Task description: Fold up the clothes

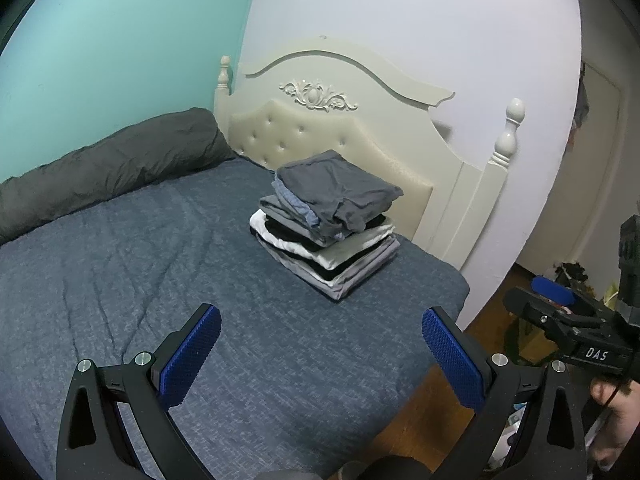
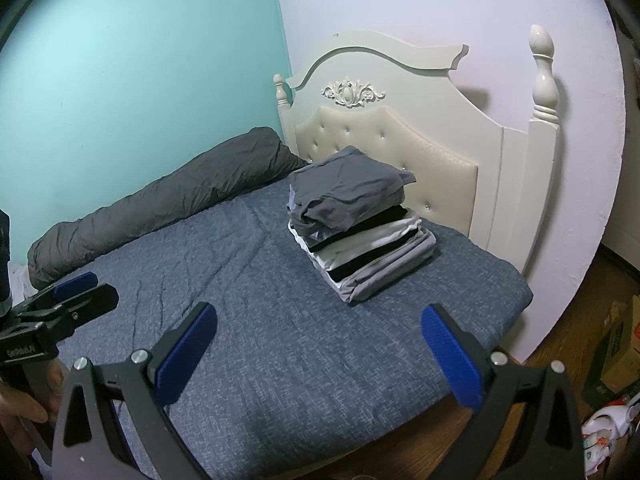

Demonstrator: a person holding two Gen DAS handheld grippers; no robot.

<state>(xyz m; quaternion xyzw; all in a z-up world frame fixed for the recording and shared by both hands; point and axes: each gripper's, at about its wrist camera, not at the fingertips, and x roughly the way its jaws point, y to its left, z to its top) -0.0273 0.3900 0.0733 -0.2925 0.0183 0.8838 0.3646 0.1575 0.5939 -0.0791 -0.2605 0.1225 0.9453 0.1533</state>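
Stack of folded clothes (image 1: 326, 224) resting on the bed (image 1: 140, 264), near the cream headboard (image 1: 360, 120) and toward the right corner of the mattress. Topmost a dark grey garment (image 1: 340, 192), loosely folded, one edge rumpled and hanging over the front; beneath it pale blue, black, white and light grey layers, individual pieces hard to tell apart. Blue-grey cover lightly creased, otherwise bare around the pile. Along the turquoise wall (image 1: 100, 40), a long dark grey rolled quilt or bolster (image 1: 112, 168), its near end cut off at the frame edge. Left tongs (image 1: 322, 346) released, blue pads wide apart above the cover, gripping nothing, well apart from the pile. Right tongs (image 2: 318, 344) likewise spread and empty, hovering over the near edge of the bed. Hand (image 1: 616, 412) only partly seen at the right margin. Beyond the bed, wooden floor (image 2: 560, 320) with cardboard box (image 2: 620, 344) and blurred clutter, contents not readable.
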